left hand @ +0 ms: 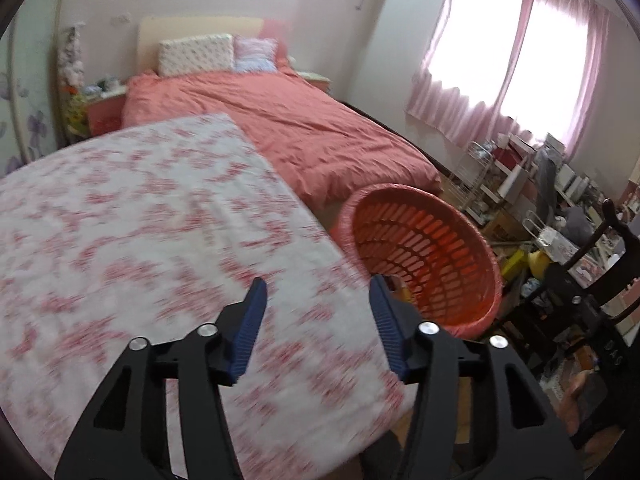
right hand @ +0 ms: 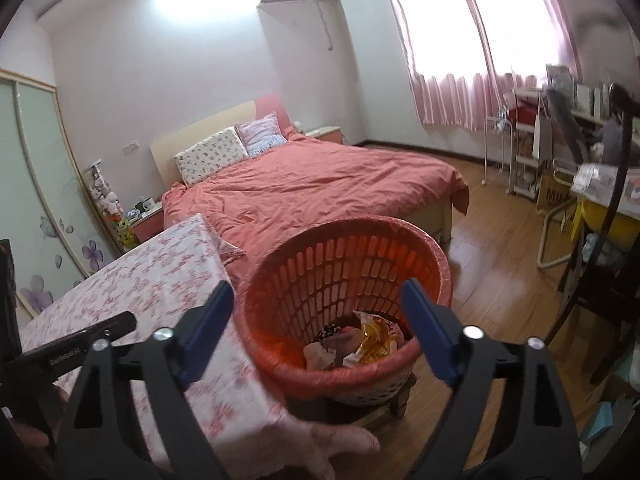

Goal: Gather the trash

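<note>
A red slatted basket [right hand: 344, 276] lined with a pink bag stands on a low wooden stool beside the table. Crumpled wrappers [right hand: 356, 344], one of them yellow, lie at its bottom. My right gripper [right hand: 318, 300] hangs over the basket's near rim, open wide, with nothing between its blue pads. In the left wrist view the same basket [left hand: 420, 264] sits to the right of the table's edge. My left gripper [left hand: 320, 298] is open above the table's near right corner and holds nothing.
The table wears a white cloth with pink flowers [left hand: 132, 220]. Behind it lies a bed with a salmon cover [right hand: 312, 184]. A dark chair [left hand: 588, 280] and cluttered shelves [right hand: 532, 148] stand at the right, below a window with pink curtains. Wooden floor [right hand: 500, 256] spreads beyond the basket.
</note>
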`<state>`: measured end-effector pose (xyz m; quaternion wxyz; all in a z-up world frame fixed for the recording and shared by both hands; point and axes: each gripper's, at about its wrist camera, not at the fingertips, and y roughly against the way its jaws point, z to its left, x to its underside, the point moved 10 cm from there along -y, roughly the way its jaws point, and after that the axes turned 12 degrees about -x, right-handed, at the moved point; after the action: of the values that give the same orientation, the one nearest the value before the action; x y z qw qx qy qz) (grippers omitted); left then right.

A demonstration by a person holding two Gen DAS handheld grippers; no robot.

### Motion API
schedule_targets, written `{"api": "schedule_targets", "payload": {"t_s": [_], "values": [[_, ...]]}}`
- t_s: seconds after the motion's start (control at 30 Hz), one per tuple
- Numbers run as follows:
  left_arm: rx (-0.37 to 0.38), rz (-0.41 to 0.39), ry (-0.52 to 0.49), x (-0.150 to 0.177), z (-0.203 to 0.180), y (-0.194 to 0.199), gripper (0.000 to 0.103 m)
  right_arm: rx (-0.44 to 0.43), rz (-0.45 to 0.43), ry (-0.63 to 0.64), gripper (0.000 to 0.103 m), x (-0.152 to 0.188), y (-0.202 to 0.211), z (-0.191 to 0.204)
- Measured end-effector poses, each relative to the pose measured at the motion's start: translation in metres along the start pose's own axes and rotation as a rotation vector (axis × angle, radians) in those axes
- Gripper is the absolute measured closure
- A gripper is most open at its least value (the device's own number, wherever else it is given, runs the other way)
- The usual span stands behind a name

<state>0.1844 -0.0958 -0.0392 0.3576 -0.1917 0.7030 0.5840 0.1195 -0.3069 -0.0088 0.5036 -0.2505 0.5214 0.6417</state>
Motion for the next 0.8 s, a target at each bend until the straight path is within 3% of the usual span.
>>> {"api": "schedule_targets", "payload": {"t_s": [0.17, 0.37, 0.8], "values": [[-0.098, -0.071, 0.009, 0.024, 0.034, 0.038, 0.032, 0.012, -0.007, 0.032, 0.005, 0.016, 0.030, 0.023], [-0.191, -0.146, 0.032, 0.043, 0.057, 0.075, 0.018, 0.059, -0.005, 0.058, 0.004, 0.035, 0.059, 0.041], [-0.312, -0.227, 0.063, 0.070, 0.072, 0.119, 0.008, 0.210, -0.058, 0.169, 0.004, 0.056, 0.107, 0.072]]}}
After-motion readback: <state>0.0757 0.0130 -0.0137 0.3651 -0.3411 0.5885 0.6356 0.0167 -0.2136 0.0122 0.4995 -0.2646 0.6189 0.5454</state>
